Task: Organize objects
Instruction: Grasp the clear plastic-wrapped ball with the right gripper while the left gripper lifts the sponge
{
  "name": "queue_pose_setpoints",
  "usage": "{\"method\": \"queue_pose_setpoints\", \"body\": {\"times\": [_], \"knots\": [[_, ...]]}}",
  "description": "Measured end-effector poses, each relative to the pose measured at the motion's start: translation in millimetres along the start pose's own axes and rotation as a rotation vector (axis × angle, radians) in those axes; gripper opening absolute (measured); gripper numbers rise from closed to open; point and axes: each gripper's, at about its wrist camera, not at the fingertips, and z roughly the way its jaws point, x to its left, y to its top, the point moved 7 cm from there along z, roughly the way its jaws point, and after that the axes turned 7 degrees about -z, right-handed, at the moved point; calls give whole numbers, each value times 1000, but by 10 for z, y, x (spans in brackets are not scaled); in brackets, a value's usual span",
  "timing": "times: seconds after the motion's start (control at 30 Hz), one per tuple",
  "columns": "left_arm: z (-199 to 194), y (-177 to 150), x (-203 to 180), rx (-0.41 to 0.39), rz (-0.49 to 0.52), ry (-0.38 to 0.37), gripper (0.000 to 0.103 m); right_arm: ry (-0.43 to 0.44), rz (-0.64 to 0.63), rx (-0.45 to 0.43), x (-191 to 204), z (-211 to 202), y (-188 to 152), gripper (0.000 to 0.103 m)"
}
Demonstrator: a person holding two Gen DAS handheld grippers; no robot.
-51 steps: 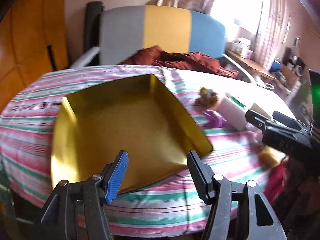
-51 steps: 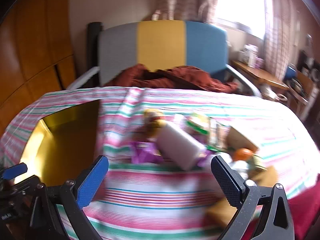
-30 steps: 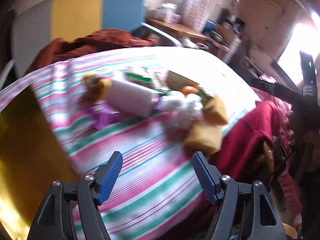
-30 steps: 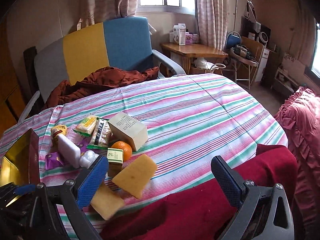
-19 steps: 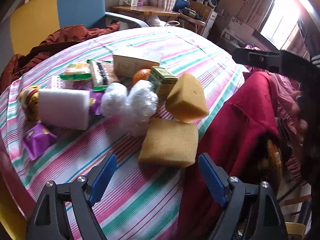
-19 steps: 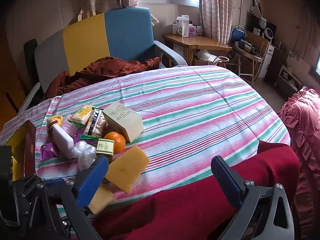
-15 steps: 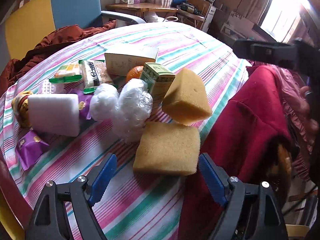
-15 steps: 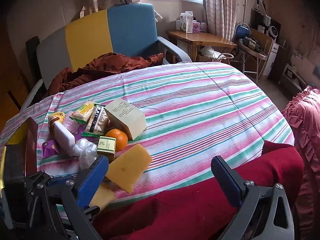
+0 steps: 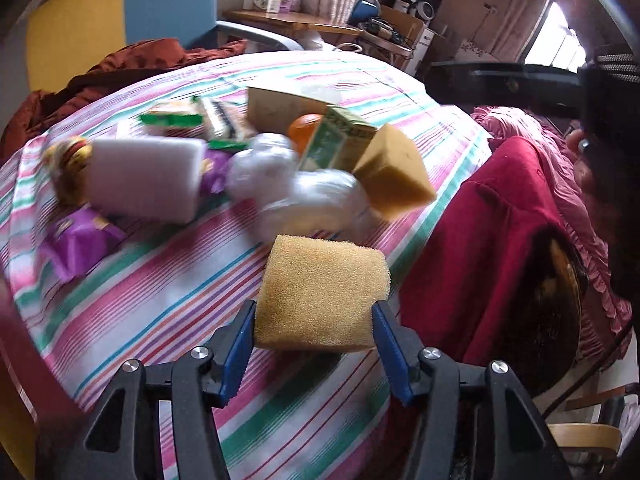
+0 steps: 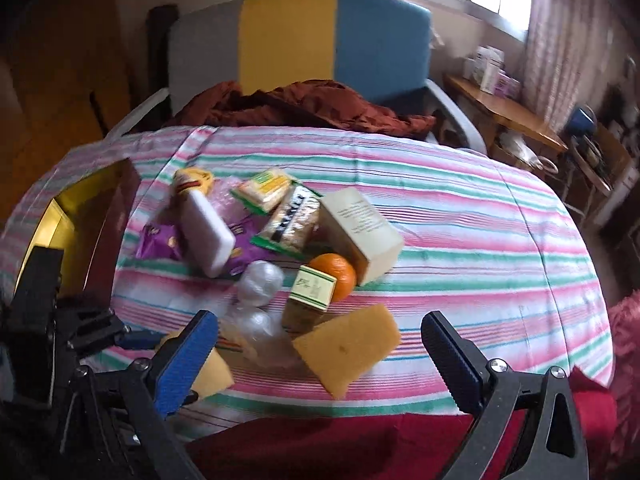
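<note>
Striped bench (image 9: 152, 300) near edge: my left gripper (image 9: 314, 344) jaws pinching yellow sponge (image 9: 320, 296); right gripper (image 10: 320, 344) jaws spread wide.

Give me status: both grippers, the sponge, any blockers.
Left gripper shut on flat yellow sponge at table's near edge. Right gripper open, empty. Crinkled plastic wrap and second sponge crowd just behind.

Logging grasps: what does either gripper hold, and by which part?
Left gripper clamps the yellow sponge by its two opposite sides. Right gripper holds nothing.
</note>
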Motion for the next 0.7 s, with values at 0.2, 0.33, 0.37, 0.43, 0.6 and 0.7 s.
{"method": "queue_pose_setpoints", "body": {"times": [0.2,0.33,0.37,0.43,0.6,0.7], "knots": [[-349,-265,359,-32,-51,37,58,60,-148,125,357,302,-19,71],[-519,-410,534,-56,-91,59,58,117,-199,198,583,427,-103,67],[-532,-430,534,-60,-102,58,58,113,-220,223,630,486,-128,67],[-604,-476,588,-71,-121,56,58,98,-266,284,707,636,-187,67],[-747,-480,599,-112,-141,51,58,15,-347,404,700,989,-279,62],[-852,-472,611,-143,-156,48,58,9,-366,441,671,1044,-315,42]]}}
